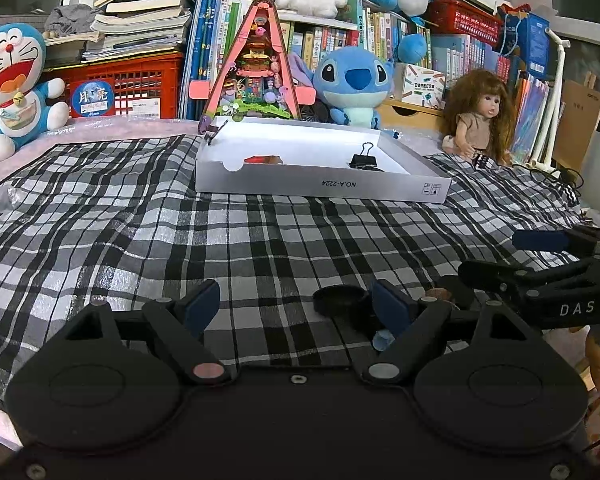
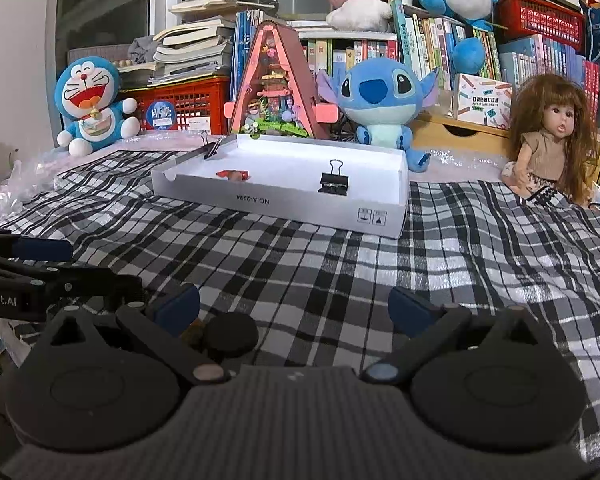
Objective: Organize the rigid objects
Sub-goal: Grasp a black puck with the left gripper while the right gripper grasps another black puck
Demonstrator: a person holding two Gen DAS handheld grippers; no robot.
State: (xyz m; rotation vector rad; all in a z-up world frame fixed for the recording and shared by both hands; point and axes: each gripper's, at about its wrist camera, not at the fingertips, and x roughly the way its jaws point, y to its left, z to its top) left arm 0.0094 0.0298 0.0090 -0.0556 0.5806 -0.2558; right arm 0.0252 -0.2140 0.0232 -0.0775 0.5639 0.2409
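So the round black disc-shaped lid [image 2: 231, 334] lies loose on the plaid-covered surface [image 1: 260, 232], just inside the right claw's [image 2: 294, 308] left finger; both claws gape empty, left claw [image 1: 298, 308] alongside, white cardboard tray [image 2: 276, 200] ahead, presumably its destination.

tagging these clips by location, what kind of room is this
Most likely a home bedroom or study used for the recording: packed bookshelves at the back, plush toys such as the Doraemon, a doll, and a plaid cloth over the work surface.

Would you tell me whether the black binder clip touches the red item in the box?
Apart: right wrist view shows bare white floor between binder clip and red item.
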